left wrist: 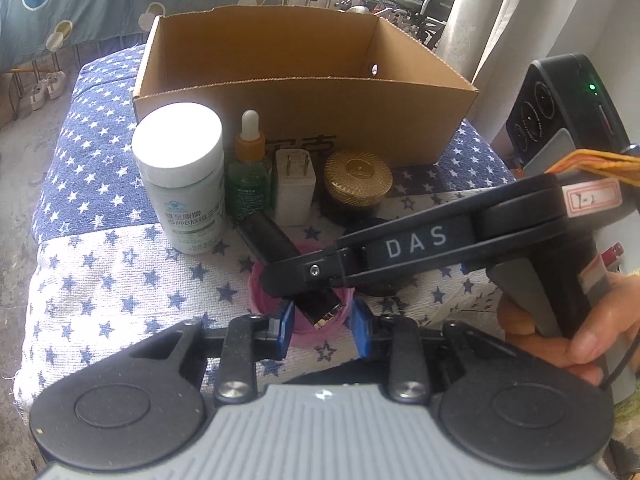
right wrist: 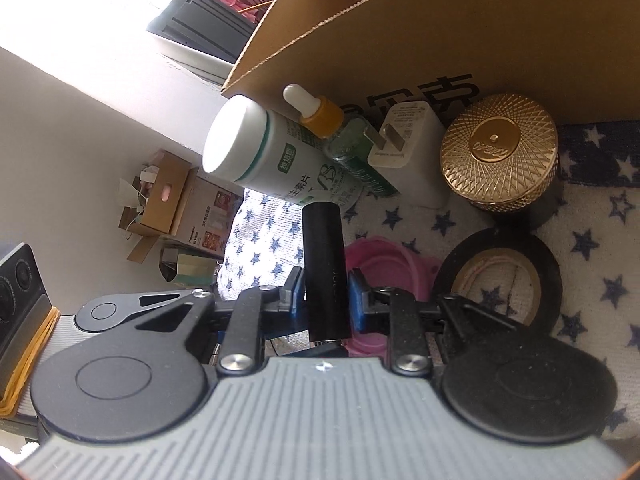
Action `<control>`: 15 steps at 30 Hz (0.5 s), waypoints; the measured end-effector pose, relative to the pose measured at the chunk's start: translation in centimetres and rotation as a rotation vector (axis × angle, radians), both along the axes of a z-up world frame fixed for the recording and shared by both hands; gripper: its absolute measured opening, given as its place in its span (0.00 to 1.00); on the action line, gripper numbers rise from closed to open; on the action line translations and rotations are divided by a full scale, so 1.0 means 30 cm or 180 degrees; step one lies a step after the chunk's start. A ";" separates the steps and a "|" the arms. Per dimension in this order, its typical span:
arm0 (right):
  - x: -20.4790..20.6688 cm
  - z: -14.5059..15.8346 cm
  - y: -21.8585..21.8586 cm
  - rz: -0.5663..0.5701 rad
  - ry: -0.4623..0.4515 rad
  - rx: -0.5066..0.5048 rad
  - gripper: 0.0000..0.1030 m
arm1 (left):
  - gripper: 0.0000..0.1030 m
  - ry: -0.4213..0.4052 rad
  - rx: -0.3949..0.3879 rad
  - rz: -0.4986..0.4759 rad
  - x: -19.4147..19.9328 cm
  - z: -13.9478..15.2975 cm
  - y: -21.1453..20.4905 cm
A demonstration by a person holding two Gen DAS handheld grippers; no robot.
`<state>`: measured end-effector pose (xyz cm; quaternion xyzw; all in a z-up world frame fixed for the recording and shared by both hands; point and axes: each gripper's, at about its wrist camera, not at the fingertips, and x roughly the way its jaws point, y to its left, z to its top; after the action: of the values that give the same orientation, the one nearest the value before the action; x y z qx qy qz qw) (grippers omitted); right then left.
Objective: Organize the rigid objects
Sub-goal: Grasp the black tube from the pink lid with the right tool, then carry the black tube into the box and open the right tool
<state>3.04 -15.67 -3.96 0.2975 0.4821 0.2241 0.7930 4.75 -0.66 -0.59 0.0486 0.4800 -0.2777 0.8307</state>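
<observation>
Right gripper (right wrist: pixel 324 296) jaws clamped on black tube (right wrist: pixel 324 272); left gripper (left wrist: pixel 322 326) jaws parted, gripping nothing.

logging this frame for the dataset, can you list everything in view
cardboard box: 1, brown, open, behind the row
pill bottle: 1, white, row's left end
dropper bottle: 1, green, beside pill bottle
charger plug: 1, white, prongs up
gold-lid jar: 1, row's right end
tape roll: 1, black, flat before the jar
pink cup: 1, under the tube
black tube: 1, in right tool
star cloth: 1, blue-white
left tool: around the tube's end
right tool: shut on the tube
</observation>
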 end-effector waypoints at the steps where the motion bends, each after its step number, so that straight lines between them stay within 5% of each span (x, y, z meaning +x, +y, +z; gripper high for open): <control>1: -0.010 0.014 0.000 -0.0009 -0.0020 0.0012 0.21 | 0.29 -0.0040 -0.0013 -0.0016 -0.015 0.019 0.001; 15: -0.053 0.270 -0.022 -0.0069 -0.0539 0.0016 0.20 | 0.28 -0.0439 -0.0302 -0.0237 -0.060 0.236 -0.042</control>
<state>1.46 -16.32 4.13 0.2846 0.4096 0.2411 0.8325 2.95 -1.93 6.50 0.0460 0.4058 -0.3268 0.8523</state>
